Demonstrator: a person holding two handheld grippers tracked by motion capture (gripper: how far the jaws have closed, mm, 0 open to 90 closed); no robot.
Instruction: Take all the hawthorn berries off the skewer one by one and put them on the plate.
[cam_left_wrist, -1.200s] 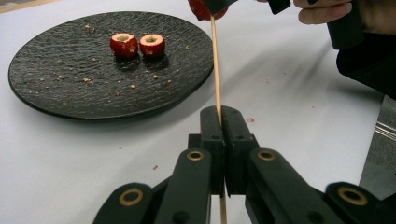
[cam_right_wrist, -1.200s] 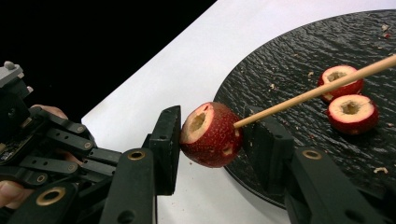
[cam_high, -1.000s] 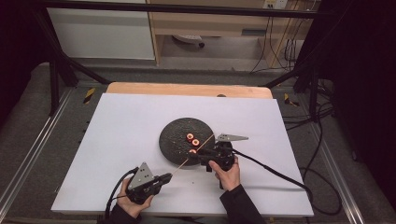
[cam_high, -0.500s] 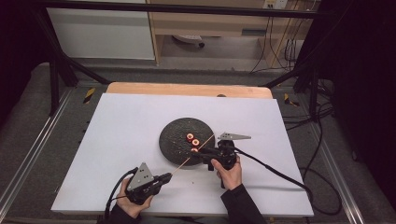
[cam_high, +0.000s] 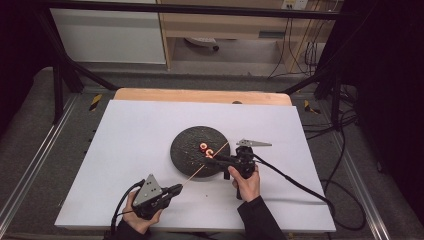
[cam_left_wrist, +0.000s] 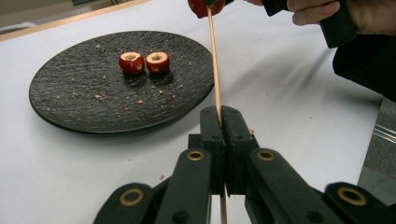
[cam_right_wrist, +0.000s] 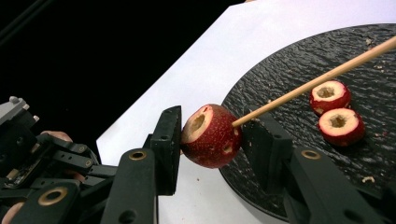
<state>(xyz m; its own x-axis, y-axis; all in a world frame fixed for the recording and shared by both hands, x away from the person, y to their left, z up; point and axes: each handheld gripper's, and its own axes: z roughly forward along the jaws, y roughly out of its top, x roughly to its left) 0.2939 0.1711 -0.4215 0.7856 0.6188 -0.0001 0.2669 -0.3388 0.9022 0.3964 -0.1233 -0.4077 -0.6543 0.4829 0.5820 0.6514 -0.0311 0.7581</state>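
My left gripper (cam_high: 175, 189) (cam_left_wrist: 220, 112) is shut on the lower end of a thin wooden skewer (cam_high: 200, 171) (cam_left_wrist: 214, 60), near the table's front edge. The skewer slants up to a red cored fruit (cam_right_wrist: 210, 137) (cam_left_wrist: 205, 7) and is stuck into its side. My right gripper (cam_high: 212, 159) (cam_right_wrist: 210, 135) is shut on that fruit, just over the near rim of a black round plate (cam_high: 187, 145) (cam_left_wrist: 70, 93) (cam_right_wrist: 280, 70). Two more red cored fruits (cam_left_wrist: 131, 62) (cam_right_wrist: 330, 97) sit side by side on the plate, with crumbs around them.
White sheet (cam_high: 135, 130) covers the tabletop, and a wooden edge (cam_high: 200, 96) shows at the back. Cables trail from both grippers, the right one (cam_high: 295, 182) off to the right. Dark frame posts and floor cables surround the table.
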